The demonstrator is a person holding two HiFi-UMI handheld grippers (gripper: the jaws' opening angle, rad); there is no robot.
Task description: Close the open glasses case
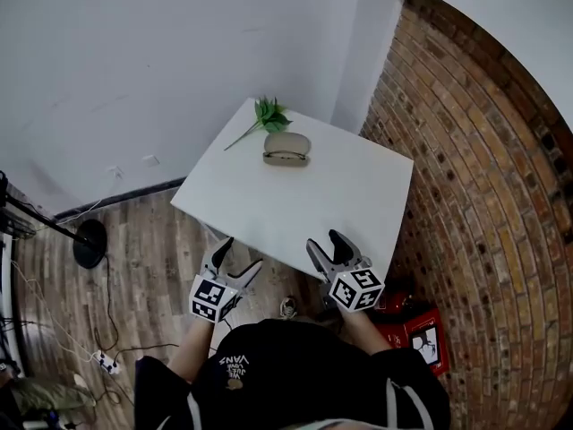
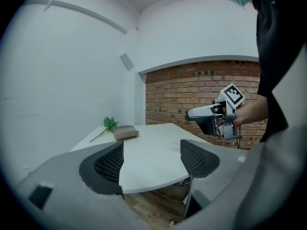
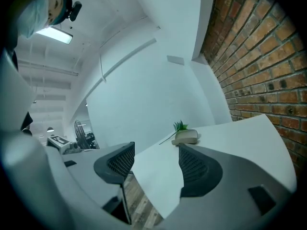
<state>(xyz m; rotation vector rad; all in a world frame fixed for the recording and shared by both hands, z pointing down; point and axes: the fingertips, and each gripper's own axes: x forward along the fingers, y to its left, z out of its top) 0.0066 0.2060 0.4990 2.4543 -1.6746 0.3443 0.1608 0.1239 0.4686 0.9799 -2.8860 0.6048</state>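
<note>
Head view: oval, smooth beige glasses case (image 1: 286, 148)

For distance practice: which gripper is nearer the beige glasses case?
Right. Right gripper is over the white table, toward the beige glasses case; left gripper hangs off the table edge.

The word "VANS" is printed in white on the black shirt (image 1: 295, 370), seen upside down; the smaller lines beside it cannot be read. Square black-and-white coded markers (image 1: 211, 297), without letters, are carried on the left gripper (image 1: 242, 253) and the right gripper (image 1: 324, 240). Print on the red box (image 1: 421, 334) is too small to be read.
</note>
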